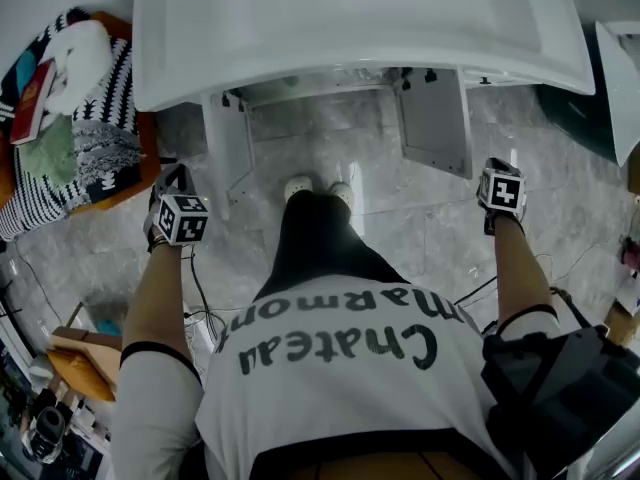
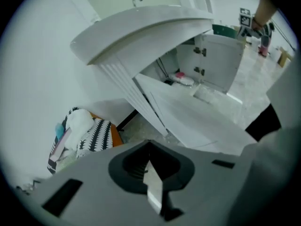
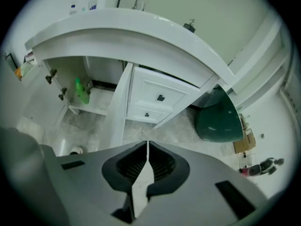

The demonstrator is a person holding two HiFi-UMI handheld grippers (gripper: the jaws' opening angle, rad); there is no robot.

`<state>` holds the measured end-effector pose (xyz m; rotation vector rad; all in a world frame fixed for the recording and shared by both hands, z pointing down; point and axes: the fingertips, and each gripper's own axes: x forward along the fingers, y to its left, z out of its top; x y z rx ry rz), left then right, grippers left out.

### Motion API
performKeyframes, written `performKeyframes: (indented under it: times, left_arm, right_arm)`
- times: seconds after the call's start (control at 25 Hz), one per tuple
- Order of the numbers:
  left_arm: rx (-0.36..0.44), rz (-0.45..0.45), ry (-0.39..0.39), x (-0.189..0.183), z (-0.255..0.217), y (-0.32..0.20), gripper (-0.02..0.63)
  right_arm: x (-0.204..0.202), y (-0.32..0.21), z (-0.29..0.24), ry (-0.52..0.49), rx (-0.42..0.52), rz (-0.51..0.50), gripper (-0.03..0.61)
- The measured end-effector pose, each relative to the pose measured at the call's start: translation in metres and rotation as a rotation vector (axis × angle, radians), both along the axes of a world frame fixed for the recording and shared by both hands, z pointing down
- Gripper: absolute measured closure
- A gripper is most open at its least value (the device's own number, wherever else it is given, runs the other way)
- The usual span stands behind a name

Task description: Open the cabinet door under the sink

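Standing open, the left door [image 1: 228, 153] and right door [image 1: 435, 118] edged bare floor [image 1: 320, 128] beneath the sink [image 1: 300, 28]. The left gripper [image 2: 149, 147], jaws pressed together and empty, had its door at one o'clock; the right gripper [image 3: 147, 147], likewise closed, at eleven o'clock, neither touching.

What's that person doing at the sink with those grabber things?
A person stands facing a white sink with a gripper in each hand. Underneath it, the left cabinet door and the right cabinet door both stand open. The left gripper and the right gripper have shut jaws, hold nothing and touch neither door.
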<state>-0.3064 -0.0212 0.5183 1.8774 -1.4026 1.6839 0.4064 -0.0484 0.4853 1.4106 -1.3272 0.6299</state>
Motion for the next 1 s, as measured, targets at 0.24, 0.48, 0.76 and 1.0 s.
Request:
performKeyframes:
  times: [0.24,0.48,0.76,1.0]
  left_arm:
    - [0.228,-0.209,0.252,0.013,-0.059,-0.037,0.606]
    - [0.325,-0.298,0.477,0.047,-0.115,-0.051,0.605]
    - [0.414,-0.293,0.621,0.077,-0.168,-0.073,0.606]
    - [0.440,-0.293,0.753,0.098,-0.206,-0.077,0.605]
  right_arm:
    - [-0.020,-0.028,-0.050,-0.153,0.306,0.141,0.565]
    - [-0.063,-0.030,-0.101,-0.426,0.521,0.274,0.568]
    - [-0.092,-0.037,-0.141,-0.493,0.607,0.261,0.568]
    - [-0.132,-0.049,-0.191,-0.567,0.685,0.164,0.568]
